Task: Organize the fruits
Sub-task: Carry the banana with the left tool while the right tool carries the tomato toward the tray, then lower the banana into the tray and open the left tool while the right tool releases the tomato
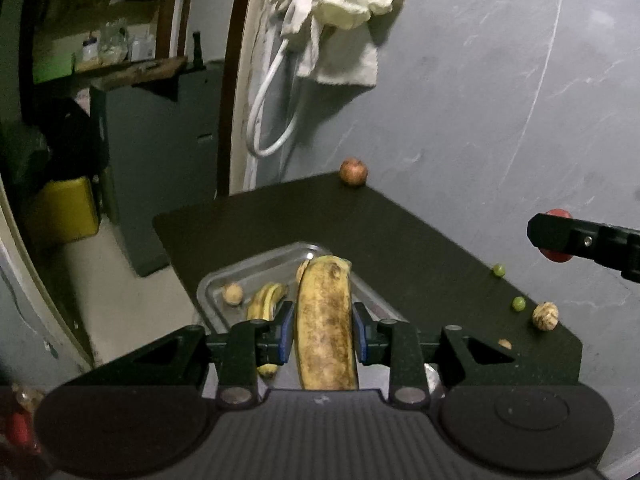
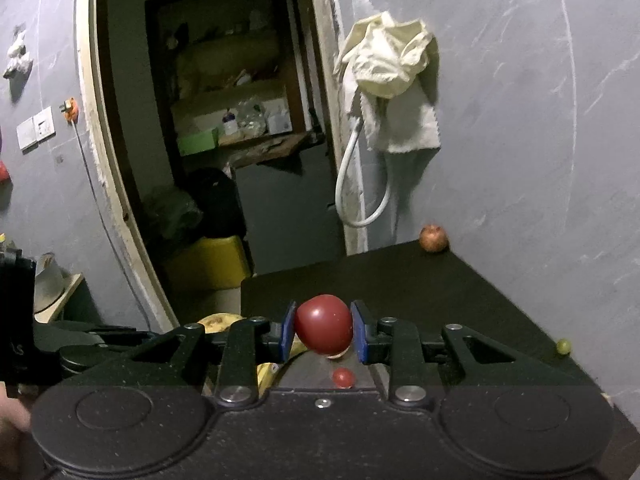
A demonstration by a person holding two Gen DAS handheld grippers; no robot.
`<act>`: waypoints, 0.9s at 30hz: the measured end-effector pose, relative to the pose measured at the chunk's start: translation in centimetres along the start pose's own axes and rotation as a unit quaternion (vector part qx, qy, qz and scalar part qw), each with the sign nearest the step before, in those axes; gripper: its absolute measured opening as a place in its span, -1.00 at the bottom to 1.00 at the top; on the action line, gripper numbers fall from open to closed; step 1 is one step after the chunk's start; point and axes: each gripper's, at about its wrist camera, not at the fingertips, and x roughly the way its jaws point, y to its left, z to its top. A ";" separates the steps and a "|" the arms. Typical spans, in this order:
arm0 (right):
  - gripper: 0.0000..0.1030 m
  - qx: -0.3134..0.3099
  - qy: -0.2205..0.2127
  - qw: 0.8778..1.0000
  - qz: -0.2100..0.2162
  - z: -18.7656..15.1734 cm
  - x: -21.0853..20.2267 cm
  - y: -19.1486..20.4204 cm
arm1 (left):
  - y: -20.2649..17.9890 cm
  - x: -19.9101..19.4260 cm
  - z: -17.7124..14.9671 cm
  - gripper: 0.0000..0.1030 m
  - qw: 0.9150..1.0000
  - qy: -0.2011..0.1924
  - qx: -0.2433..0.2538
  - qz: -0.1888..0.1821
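Left gripper [image 1: 324, 334] clamps spotted banana [image 1: 325, 320] at mid-length, long axis pointing straight ahead over metal tray [image 1: 256, 266] at the table's [image 1: 400, 232] near-left edge; right gripper [image 2: 324, 334], clamping red fruit [image 2: 324, 330], hangs above the same tray.
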 end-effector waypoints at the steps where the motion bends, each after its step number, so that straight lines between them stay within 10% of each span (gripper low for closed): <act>1: -0.40 0.000 0.006 1.000 0.000 -0.2 0.5 0.0 | 0.1 0.5 -0.1 -0.38 1.000 0.004 -0.002 0.000; 27: -0.40 -0.017 0.152 0.988 0.016 -4.7 13.5 -3.9 | 1.9 13.6 -2.4 -0.38 0.997 0.065 -0.046 -0.017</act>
